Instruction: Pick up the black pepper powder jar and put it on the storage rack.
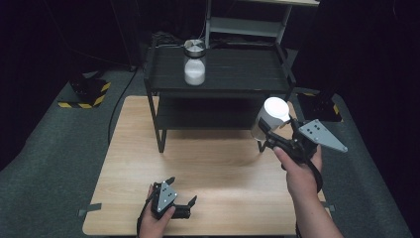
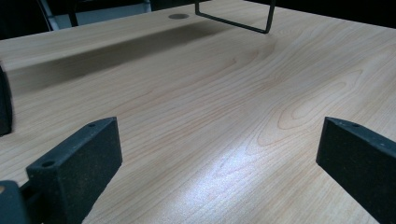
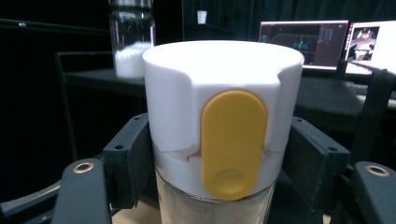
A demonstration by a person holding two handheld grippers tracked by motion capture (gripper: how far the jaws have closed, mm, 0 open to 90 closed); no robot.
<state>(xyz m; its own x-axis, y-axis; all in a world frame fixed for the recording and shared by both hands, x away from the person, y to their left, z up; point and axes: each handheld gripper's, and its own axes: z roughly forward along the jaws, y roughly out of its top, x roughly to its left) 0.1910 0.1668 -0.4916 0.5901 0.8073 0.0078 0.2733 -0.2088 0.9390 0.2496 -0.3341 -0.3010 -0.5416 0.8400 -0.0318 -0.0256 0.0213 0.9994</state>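
Observation:
My right gripper (image 1: pixel 267 135) is shut on a jar with a white lid (image 1: pixel 272 118), held upright above the table's right side, just in front of the black shelf rack (image 1: pixel 218 74). In the right gripper view the jar's white lid (image 3: pixel 219 88) carries a yellow oval tab (image 3: pixel 232 142), and both jaws press on the lid's lower edge, with glass below it. A second glass jar with white powder and a metal lid (image 1: pixel 194 63) stands on the rack's top shelf. My left gripper (image 1: pixel 181 193) rests low near the table's front edge, jaws open over bare wood (image 2: pixel 210 140).
The wooden table (image 1: pixel 208 168) holds the black two-tier rack at its far side; the rack's foot (image 2: pixel 233 18) shows in the left gripper view. Monitors (image 3: pixel 303 42) glow behind. Yellow-and-black floor bases (image 1: pixel 84 96) stand beside the table.

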